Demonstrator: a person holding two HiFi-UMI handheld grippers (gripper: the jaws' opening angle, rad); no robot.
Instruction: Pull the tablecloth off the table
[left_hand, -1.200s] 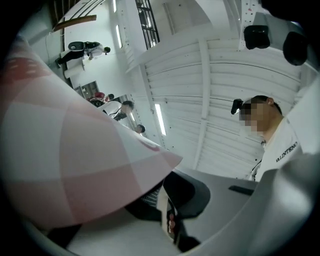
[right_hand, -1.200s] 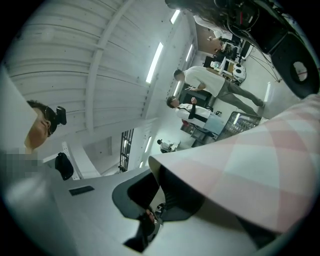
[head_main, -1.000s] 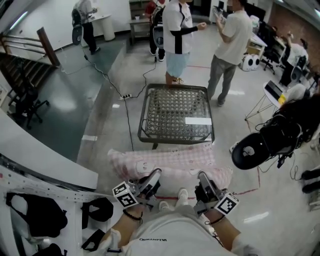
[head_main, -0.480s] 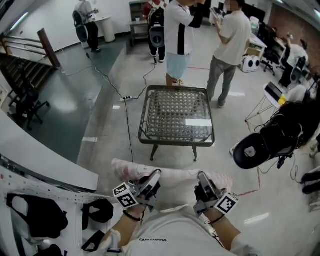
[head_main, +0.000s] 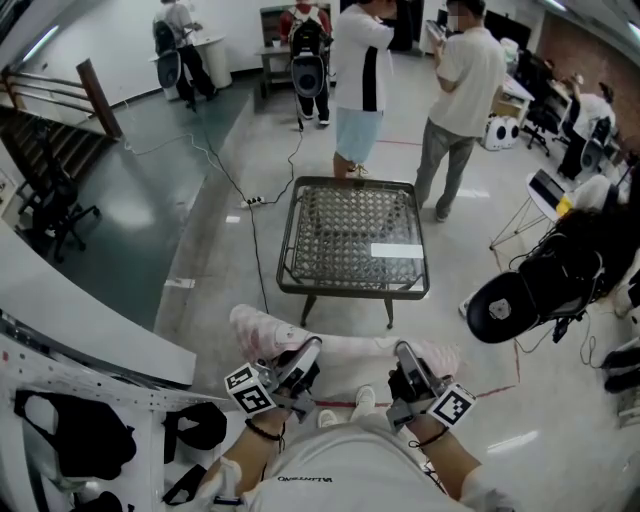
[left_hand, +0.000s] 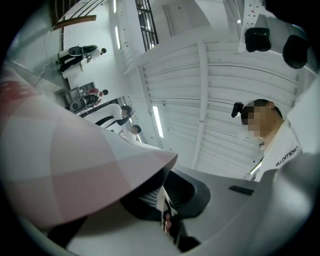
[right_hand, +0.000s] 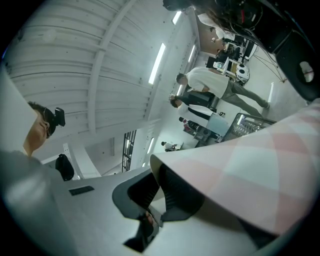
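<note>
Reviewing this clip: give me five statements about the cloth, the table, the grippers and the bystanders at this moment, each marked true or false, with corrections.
1. No part of the tablecloth lies on the table. True.
2. The left gripper is open and empty. False: its jaws are shut on the tablecloth's edge.
3. The right gripper is shut on the tablecloth. True.
4. The tablecloth is plain blue. False: it is checked in pink and white.
5. Nobody stands beyond the table. False: two people stand at its far side.
</note>
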